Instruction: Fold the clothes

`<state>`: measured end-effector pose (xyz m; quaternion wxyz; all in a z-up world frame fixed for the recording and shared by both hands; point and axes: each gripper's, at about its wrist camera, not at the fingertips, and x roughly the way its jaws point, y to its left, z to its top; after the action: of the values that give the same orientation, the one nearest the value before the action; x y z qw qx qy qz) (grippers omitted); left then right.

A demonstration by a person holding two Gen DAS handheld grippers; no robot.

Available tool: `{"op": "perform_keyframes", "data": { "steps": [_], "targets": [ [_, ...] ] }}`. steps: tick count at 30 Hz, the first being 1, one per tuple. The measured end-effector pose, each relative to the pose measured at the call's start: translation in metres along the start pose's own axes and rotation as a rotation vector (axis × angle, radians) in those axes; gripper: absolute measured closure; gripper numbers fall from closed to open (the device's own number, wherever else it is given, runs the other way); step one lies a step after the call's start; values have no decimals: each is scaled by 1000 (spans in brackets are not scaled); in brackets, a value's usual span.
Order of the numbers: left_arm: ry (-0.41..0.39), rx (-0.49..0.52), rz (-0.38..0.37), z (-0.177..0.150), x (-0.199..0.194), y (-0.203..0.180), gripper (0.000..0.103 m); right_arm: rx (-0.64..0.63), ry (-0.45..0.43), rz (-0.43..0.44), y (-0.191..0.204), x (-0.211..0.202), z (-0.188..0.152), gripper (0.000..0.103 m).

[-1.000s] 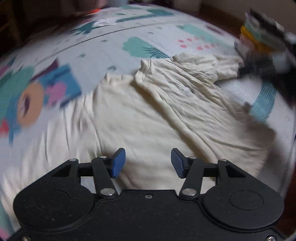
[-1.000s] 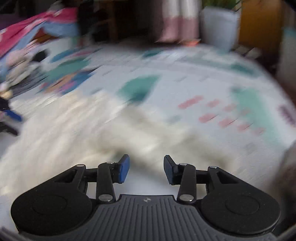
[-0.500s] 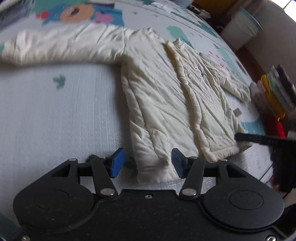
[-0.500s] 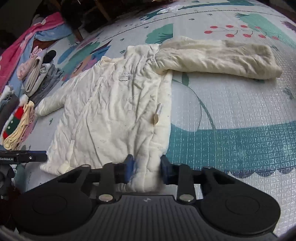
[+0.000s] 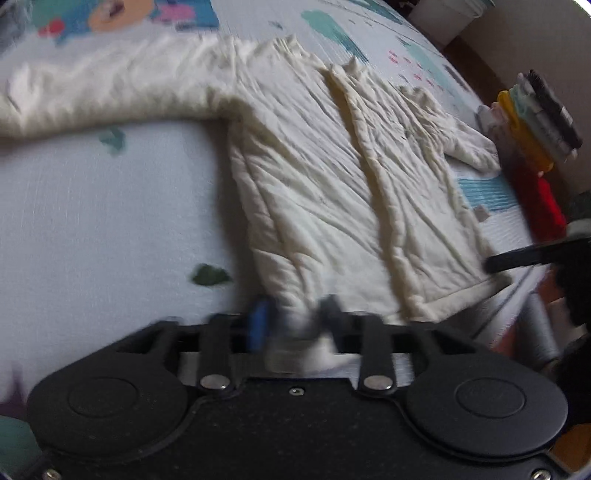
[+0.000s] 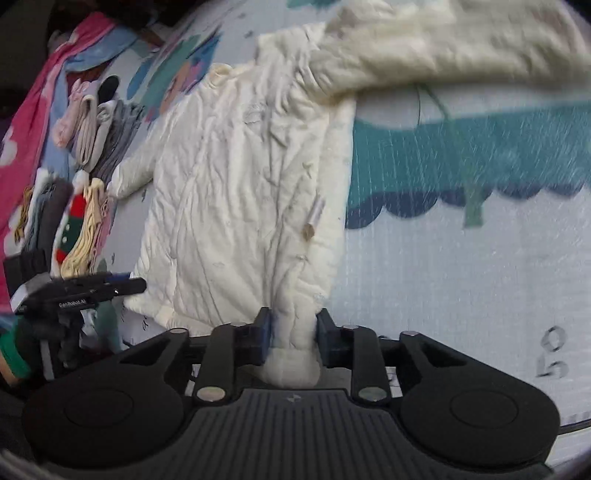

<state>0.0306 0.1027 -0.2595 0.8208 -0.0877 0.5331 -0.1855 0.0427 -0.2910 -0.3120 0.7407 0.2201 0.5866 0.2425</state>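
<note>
A cream padded jacket (image 5: 332, 192) lies spread on the patterned play mat (image 5: 92, 221), one sleeve stretched out to the left. My left gripper (image 5: 295, 325) is shut on the jacket's bottom hem at one corner; its blue pads are blurred. In the right wrist view the same jacket (image 6: 236, 192) lies lengthwise, and my right gripper (image 6: 293, 328) is shut on the hem at the other bottom corner, with cloth bunched between the pads. The left gripper also shows in the right wrist view (image 6: 110, 286), at the jacket's far hem corner.
A row of folded clothes (image 6: 74, 206) lies along the mat's left edge in the right wrist view, with a pink and blue blanket (image 6: 33, 110) behind. The same stack (image 5: 532, 122) sits at the right in the left wrist view. A white bin (image 5: 443, 14) stands at the far edge.
Both grippers have closed on the jacket's bottom hem; half a second ago the left was open over it and the right was closing on it. Both views have shifted closer to the hem.
</note>
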Motion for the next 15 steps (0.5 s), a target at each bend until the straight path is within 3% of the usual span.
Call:
{"op": "perform_keyframes", "data": {
  "steps": [2, 5, 10, 15],
  "targets": [
    [-64, 16, 55, 5, -11, 1, 56, 14, -33, -5, -5, -16, 7, 71],
    [-142, 44, 44, 14, -20, -6, 56, -52, -27, -94, -7, -37, 26, 70],
    [-131, 139, -53, 19, 3, -38, 56, -195, 77, -220, 9, -36, 65, 69],
    [-138, 159, -138, 23, 22, -61, 56, -388, 46, -302, 40, -1, 100, 63]
  ]
}}
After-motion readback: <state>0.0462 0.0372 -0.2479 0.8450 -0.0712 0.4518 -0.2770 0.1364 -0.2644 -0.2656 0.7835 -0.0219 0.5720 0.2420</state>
